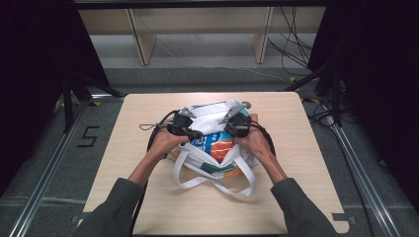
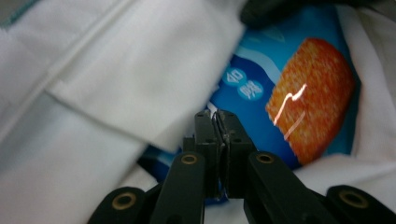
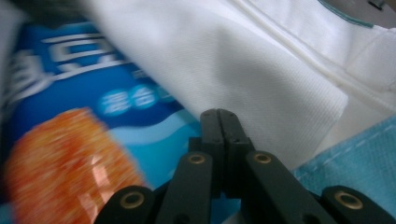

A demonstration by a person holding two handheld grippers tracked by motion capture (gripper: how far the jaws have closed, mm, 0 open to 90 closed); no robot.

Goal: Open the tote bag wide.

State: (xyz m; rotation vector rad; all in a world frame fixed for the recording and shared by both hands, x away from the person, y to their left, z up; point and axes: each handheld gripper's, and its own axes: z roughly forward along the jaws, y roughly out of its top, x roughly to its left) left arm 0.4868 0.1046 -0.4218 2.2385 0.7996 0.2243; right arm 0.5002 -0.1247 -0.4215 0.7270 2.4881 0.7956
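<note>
snack packet (image 1: 217, 143) inside white tote bag (image 1: 207, 165) | left hand-held gripper (image 2: 218, 122) pinching packet edge | right hand-held gripper (image 3: 219, 122) closed over packet

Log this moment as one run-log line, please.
scene: white tote bag on table | left gripper: shut on blue snack packet | right gripper: shut at packet, grasp unclear

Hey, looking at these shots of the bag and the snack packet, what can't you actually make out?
- Blue snack packet, high view: mostly covered by the white cloth tote bag.
- Packet lettering, right gripper view: blurred.
- Whether the right gripper pinches anything: unclear; jaws meet.
- Bag's other contents: hidden by cloth.
</note>
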